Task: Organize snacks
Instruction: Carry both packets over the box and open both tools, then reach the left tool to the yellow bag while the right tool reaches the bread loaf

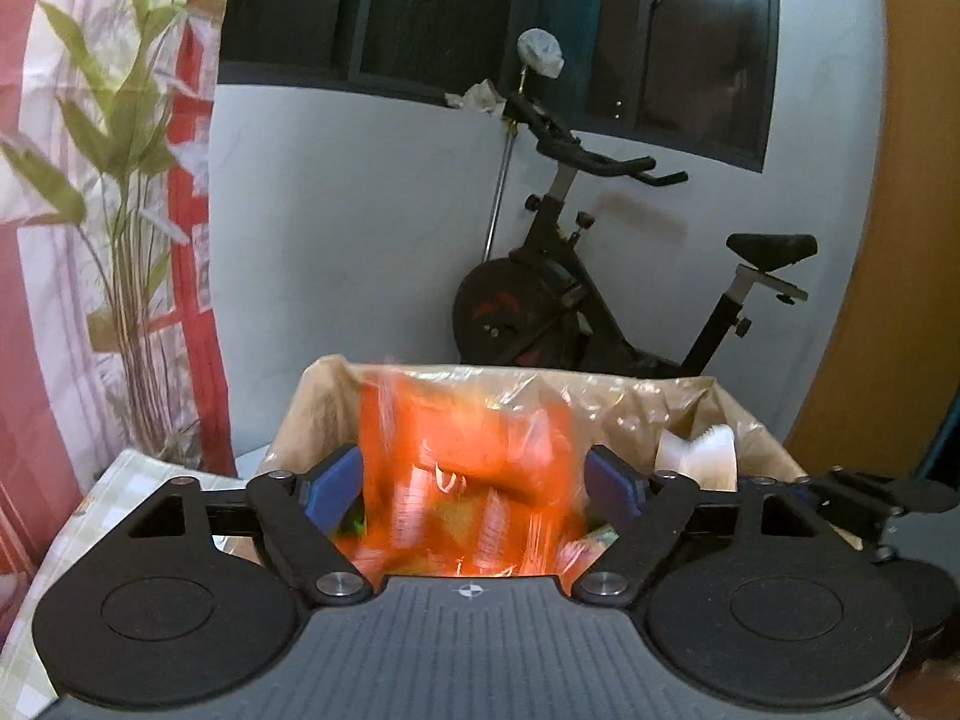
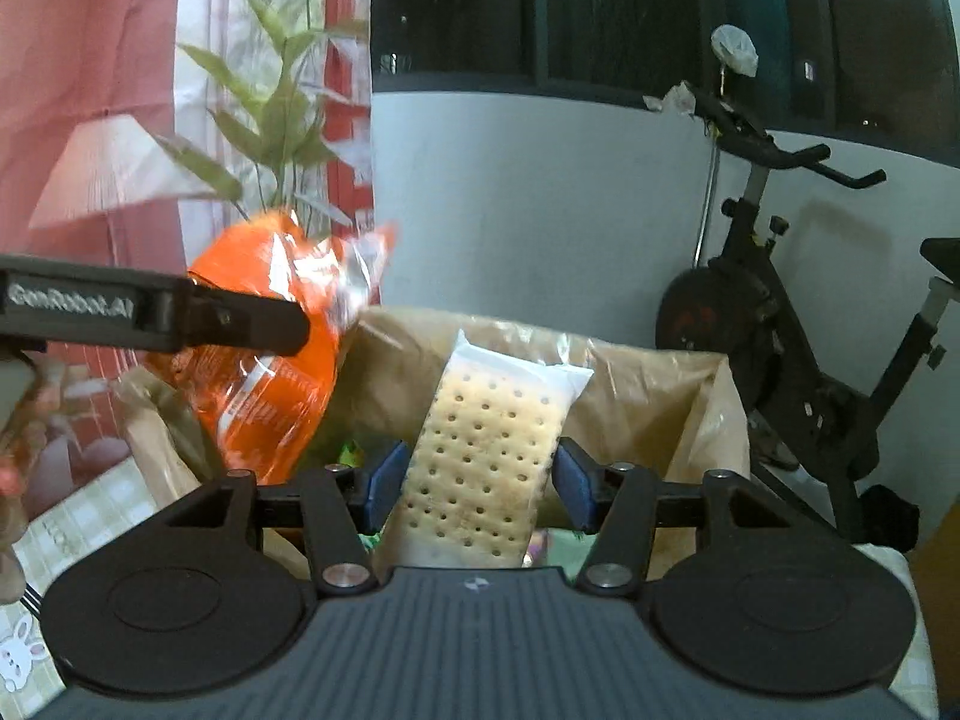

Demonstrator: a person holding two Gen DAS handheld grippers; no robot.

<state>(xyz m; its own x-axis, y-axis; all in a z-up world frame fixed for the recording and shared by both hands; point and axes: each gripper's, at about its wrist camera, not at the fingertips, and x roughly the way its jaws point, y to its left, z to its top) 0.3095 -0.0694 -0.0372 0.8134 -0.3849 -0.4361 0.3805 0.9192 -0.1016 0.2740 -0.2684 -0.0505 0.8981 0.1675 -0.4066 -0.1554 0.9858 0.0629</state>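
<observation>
An orange snack bag (image 1: pixel 468 468) hangs motion-blurred between the blue pads of my left gripper (image 1: pixel 471 483), over the cardboard box (image 1: pixel 762 438) lined with clear plastic. The pads stand wide and the right one shows a slight gap to the bag. In the right wrist view the same orange bag (image 2: pixel 264 384) sits above the box's left corner, with one left-gripper finger (image 2: pixel 240 324) across it. My right gripper (image 2: pixel 477 483) is shut on a clear pack of dotted crackers (image 2: pixel 486 456), held upright over the box (image 2: pixel 660 396).
Other packets lie inside the box, including a white one (image 1: pixel 696 450). The box stands on a table with a checked cloth (image 1: pixel 120 480). Behind it are an exercise bike (image 1: pixel 570 300), a leafy plant (image 1: pixel 120 150), a red and white curtain and the wall.
</observation>
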